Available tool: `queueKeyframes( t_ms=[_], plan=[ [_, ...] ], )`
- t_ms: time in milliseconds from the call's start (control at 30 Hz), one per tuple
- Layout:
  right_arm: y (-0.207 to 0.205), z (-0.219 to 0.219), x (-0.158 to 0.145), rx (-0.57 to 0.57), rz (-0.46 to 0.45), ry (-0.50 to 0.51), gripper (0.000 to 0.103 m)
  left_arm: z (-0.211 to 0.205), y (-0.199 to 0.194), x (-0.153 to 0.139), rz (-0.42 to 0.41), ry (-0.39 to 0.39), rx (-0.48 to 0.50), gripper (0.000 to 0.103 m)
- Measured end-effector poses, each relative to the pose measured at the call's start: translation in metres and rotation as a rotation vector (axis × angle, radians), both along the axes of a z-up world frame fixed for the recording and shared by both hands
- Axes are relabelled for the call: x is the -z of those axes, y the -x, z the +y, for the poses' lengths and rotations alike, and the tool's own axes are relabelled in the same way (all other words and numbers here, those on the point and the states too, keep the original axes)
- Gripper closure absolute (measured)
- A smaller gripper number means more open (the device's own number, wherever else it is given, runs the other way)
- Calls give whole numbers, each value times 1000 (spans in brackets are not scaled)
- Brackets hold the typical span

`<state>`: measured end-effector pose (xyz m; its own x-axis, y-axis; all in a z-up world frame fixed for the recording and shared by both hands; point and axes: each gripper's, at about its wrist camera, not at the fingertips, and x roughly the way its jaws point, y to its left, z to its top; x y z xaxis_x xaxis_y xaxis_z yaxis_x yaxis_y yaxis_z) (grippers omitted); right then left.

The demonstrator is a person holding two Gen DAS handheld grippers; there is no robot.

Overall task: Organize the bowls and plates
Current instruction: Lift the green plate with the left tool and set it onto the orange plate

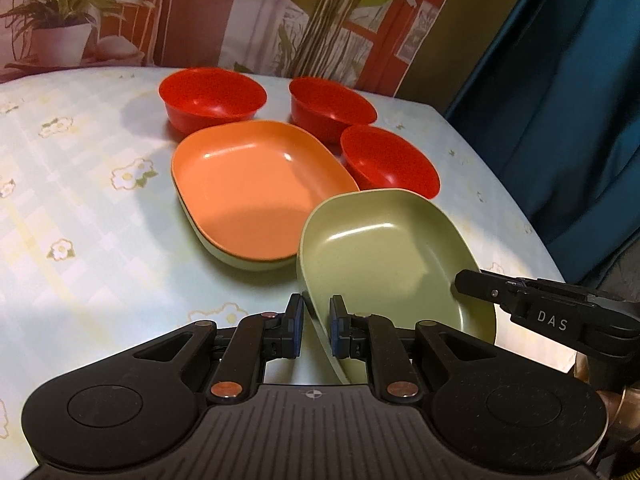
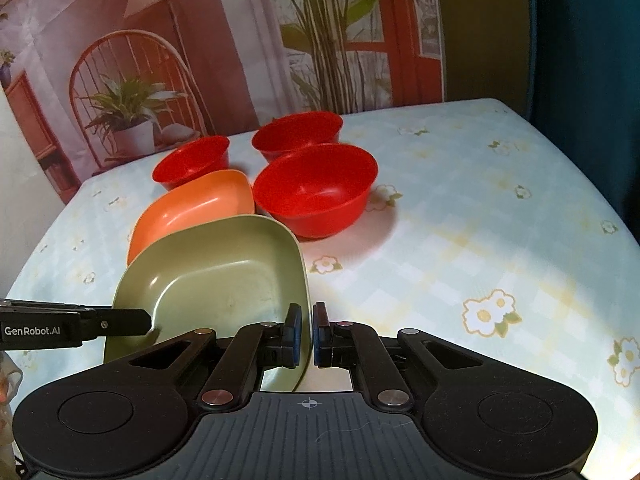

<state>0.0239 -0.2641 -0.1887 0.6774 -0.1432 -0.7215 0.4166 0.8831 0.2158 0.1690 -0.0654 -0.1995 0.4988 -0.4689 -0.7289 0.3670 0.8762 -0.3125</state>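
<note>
A pale blue checked cloth (image 2: 480, 220) with small white flowers covers the bench. Behind it hangs a printed backdrop (image 2: 248, 40) showing a wicker chair (image 2: 132, 68), a potted plant (image 1: 60, 20) in a white pot, tall green stems (image 2: 332, 52) and a red window frame. A dark teal curtain (image 1: 568, 100) hangs at the right

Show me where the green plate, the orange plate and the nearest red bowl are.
green plate (image 1: 384, 248): left wrist view, on its inner floor.
orange plate (image 1: 256, 188): left wrist view, on its inner floor.
nearest red bowl (image 2: 316, 192): right wrist view, on its inner wall.
</note>
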Motion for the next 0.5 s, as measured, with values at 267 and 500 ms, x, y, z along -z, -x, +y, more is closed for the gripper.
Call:
queueKeyframes(
  t_ms=[267,500],
  plan=[
    [-17,0,-10,-25,-20,13,97,8,-9,-8,-20,-2,-21,89],
    [-34,3,-12,-52,-26,15,97,16,-16,-9,-12,-8,-49,89]
  ],
)
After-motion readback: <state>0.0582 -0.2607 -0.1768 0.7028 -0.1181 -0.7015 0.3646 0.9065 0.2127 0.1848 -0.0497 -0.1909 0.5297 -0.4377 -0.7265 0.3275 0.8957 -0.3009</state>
